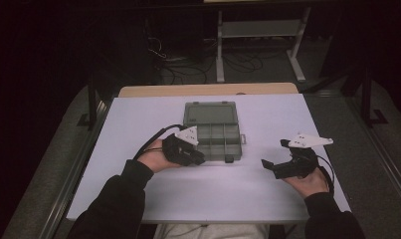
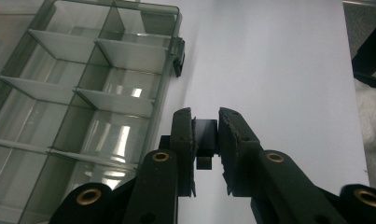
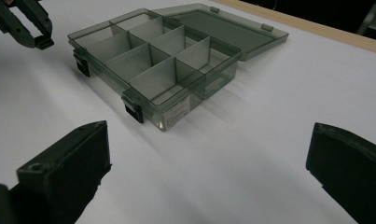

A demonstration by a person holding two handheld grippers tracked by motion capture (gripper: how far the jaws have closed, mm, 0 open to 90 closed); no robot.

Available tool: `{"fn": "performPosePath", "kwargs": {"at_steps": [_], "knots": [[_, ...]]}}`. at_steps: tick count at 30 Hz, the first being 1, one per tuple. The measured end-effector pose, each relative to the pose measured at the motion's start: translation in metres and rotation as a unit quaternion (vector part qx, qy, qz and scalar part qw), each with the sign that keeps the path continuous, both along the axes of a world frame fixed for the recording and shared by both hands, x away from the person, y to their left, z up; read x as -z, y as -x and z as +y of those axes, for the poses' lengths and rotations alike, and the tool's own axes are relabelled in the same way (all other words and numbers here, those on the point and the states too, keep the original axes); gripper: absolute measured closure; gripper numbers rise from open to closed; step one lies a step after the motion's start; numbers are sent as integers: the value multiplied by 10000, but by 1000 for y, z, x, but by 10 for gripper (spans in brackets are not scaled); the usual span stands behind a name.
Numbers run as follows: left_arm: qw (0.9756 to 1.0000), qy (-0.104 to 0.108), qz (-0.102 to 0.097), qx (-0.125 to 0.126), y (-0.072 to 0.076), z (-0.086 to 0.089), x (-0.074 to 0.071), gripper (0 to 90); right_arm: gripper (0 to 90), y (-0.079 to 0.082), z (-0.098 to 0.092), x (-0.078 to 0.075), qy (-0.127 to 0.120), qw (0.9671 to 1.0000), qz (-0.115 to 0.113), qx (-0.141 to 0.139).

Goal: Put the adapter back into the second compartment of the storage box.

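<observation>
- White rectangular worktop (image 1: 138, 124).
- Smoky transparent plastic compartment box (image 1: 218, 137), lid open flat, mid-worktop toward far edge.
- Right tool (image 1: 273, 155), jaws wide, near right edge, holding nothing.
- Left tool (image 2: 205, 135), jaws clamped on the box's small black latch (image 2: 205, 140) at its near-left corner.

A clear grey compartment box (image 1: 212, 130) lies open near the table's (image 1: 138, 129) far edge, lid flat behind, its divided compartments apparently empty.

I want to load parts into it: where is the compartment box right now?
In the high view the compartment box lies open mid-table, just right of the left tongs, lid folded toward the far edge.
</observation>
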State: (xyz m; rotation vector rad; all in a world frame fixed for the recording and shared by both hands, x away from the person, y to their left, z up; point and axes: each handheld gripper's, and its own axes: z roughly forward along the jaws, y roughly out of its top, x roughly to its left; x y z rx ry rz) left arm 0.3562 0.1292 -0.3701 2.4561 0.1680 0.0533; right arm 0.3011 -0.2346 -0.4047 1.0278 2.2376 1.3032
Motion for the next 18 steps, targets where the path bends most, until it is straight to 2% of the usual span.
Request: {"fn": "performPosePath", "kwargs": {"at_steps": [13, 18], "knots": [[9999, -18, -84, -100, -15, -1, -9, 761, 0, 0, 1, 0, 13, 10000, 22, -33], [9998, 41, -106, -155, -19, 0, -13, 761, 0, 0, 1, 0, 24, 10000, 24, -45]]}}
